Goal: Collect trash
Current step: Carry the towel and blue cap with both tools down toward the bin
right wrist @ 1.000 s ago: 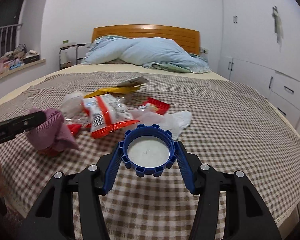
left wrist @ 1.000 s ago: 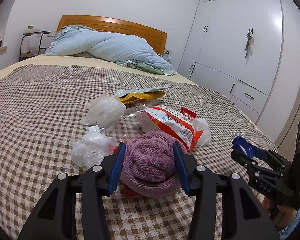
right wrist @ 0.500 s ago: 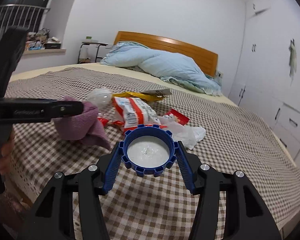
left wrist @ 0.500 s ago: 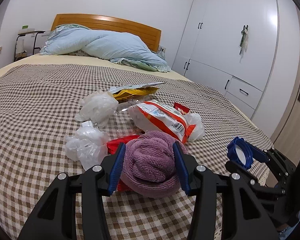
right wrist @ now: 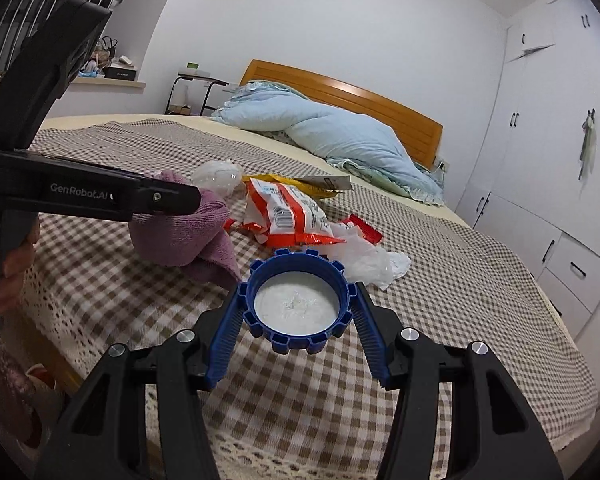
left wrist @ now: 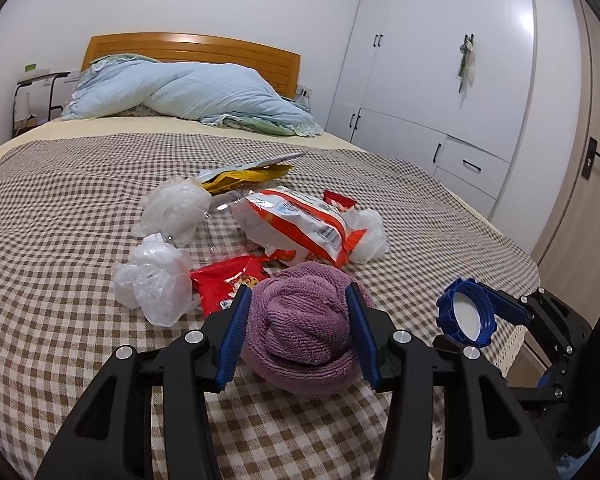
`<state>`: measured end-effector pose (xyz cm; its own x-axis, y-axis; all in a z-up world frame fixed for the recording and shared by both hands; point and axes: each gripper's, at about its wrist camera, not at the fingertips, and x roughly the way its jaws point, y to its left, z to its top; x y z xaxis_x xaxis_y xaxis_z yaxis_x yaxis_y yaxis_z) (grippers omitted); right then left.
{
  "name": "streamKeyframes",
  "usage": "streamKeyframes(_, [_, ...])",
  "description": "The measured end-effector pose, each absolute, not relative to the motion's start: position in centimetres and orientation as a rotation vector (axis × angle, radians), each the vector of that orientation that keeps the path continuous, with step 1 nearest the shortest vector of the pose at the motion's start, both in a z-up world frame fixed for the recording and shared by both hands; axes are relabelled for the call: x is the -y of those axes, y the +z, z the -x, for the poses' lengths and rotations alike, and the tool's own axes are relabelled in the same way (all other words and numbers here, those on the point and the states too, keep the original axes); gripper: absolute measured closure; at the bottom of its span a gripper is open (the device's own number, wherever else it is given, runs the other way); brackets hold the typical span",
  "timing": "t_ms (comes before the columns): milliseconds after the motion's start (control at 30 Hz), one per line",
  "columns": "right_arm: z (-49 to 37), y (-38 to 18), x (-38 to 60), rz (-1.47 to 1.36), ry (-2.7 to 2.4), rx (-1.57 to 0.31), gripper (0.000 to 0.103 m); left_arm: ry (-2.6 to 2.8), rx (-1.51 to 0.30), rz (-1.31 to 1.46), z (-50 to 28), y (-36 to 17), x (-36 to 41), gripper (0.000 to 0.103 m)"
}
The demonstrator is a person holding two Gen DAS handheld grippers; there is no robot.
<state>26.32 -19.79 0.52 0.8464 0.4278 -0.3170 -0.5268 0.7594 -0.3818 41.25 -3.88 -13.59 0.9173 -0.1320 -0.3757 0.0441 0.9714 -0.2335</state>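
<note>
Left gripper [left wrist: 298, 330] clamps purple towel [left wrist: 304, 332]; right gripper [right wrist: 300, 312] clamps blue lid [right wrist: 298, 304], white inside; wrappers [left wrist: 300, 228] beyond both.

Both cameras look low and close across the checked bed [left wrist: 80, 220] toward the headboard [right wrist: 380, 100]; each shows the same litter pile [left wrist: 300, 224] and the other gripper.

The near strip of checked bedspread [right wrist: 308, 392] lay bare, open to a pass. Farther in, a cluster blocked the middle: white plastic wads [left wrist: 152, 280], a red-and-white snack bag [left wrist: 300, 228], a yellow wrapper [left wrist: 252, 174] (partly hidden). The right side toward the wardrobe [left wrist: 440, 80] stayed open.
</note>
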Motion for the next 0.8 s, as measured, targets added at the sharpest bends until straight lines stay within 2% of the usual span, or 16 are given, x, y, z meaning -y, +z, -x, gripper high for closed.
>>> streamKeyframes(333, [-26.4, -1.0, 21.6, 0.502, 0.514, -0.235, 0.050, -0.121, -0.409, 0.169, -40.1, -14.3, 4.7, 0.057])
streamKeyframes(800, [-22.9, -0.5, 26.1, 0.471, 0.494, -0.234, 0.050, -0.142, -0.400, 0.116, -36.5, -13.1, 6.2, 0.057])
